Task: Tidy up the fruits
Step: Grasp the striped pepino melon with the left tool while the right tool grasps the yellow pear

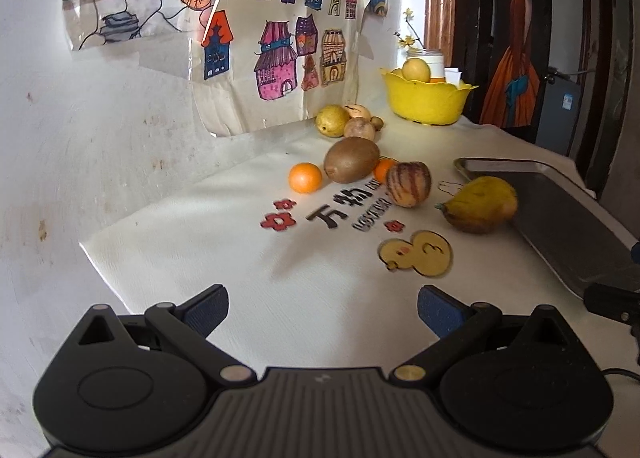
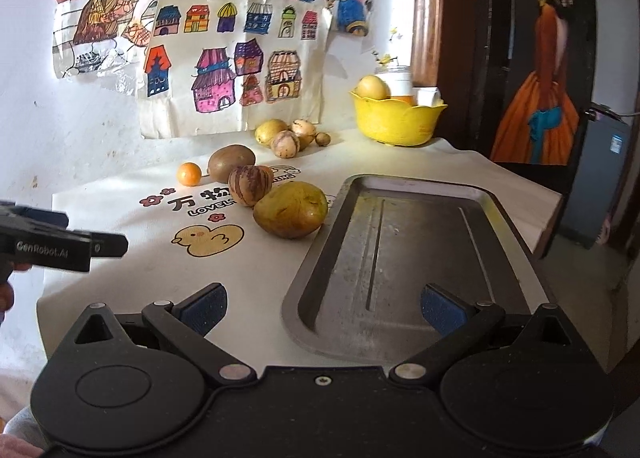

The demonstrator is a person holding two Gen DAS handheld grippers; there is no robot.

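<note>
Meanwhile, your two grippers hover wide apart and empty above the printed cloth (image 1: 200, 226).
Left gripper (image 1: 322, 310) faces loose fruit: kiwi (image 1: 351, 159), striped fruit (image 1: 408, 183); right gripper (image 2: 323, 308) overhangs the metal tray (image 2: 400, 266), yellow bowl (image 2: 396, 122) far right.

A white printed cloth (image 2: 132, 270) covers the table. Directly ahead of the right gripper (image 2: 322, 308) lies a grey metal tray (image 2: 404, 258); left of it a large yellow-green fruit (image 2: 291, 209) touches the rim. Farther ahead — striped fruit (image 2: 250, 185), kiwi (image 2: 231, 162), small orange (image 2: 189, 173) — and a yellow bowl (image 2: 396, 120) at the back.
</note>
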